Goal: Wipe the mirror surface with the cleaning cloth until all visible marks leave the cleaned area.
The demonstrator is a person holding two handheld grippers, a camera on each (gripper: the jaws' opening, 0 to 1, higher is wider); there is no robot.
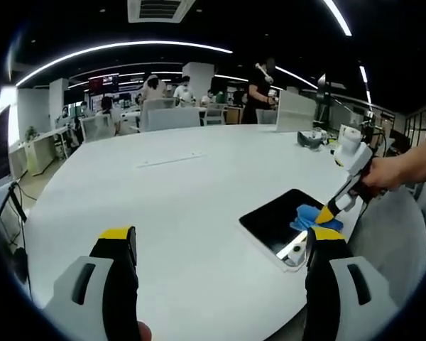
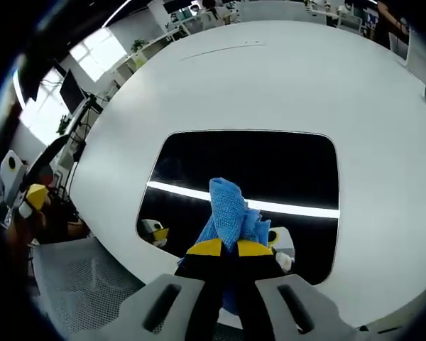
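Now, nubby blue cloth (image 2: 231, 206) in right claw (image 2: 224, 248) on glossy rounded-rectangle mirror (image 2: 199, 160).

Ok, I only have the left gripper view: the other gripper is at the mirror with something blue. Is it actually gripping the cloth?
Observer: Yes. In the right gripper view, the right gripper has its jaws shut on the blue cloth, which bunches up past the tips.
Operator: Where on the mirror is it?
Observer: Over the near half of the mirror, roughly midway between its sides.
Operator: Any marks visible?
Observer: None I can make out; the glass reflects a bright light strip across its width.
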